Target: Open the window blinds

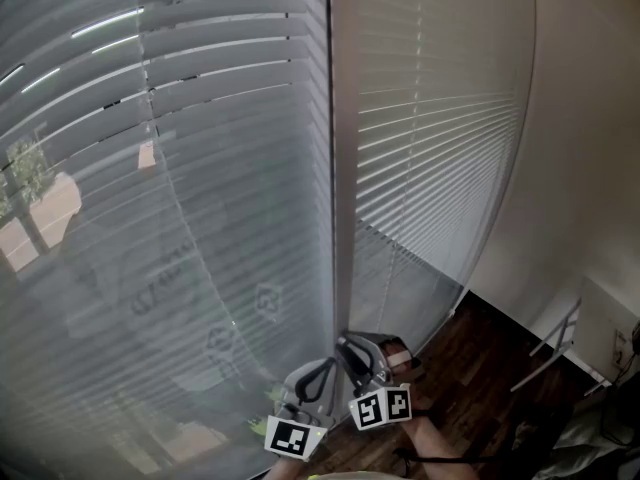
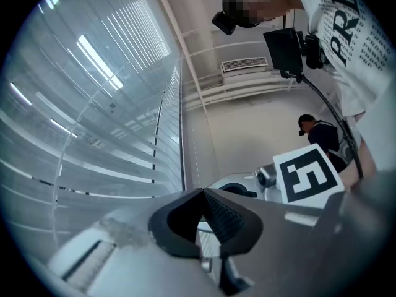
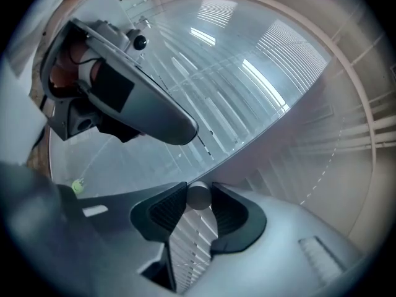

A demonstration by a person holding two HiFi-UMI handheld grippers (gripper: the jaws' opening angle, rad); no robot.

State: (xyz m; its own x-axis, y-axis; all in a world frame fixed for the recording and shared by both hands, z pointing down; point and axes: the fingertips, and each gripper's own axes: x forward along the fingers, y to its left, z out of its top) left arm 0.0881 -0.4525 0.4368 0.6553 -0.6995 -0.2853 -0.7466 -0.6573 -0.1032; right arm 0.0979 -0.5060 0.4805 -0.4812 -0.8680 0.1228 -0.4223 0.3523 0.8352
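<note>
Two grey slatted blinds hang over the window, a left blind and a right blind, with a pale upright frame post between them. Light and an outdoor scene show through the left blind's slats. Both grippers are low in the head view, at the foot of the post. My right gripper is shut on the round grey end of the blind wand, pads against both its sides. My left gripper sits just left of it, fingertips together with nothing between them.
A beaded cord hangs in front of the right blind. Dark wooden floor lies below right, bounded by a white wall and a white piece of furniture. Another person stands farther back in the room.
</note>
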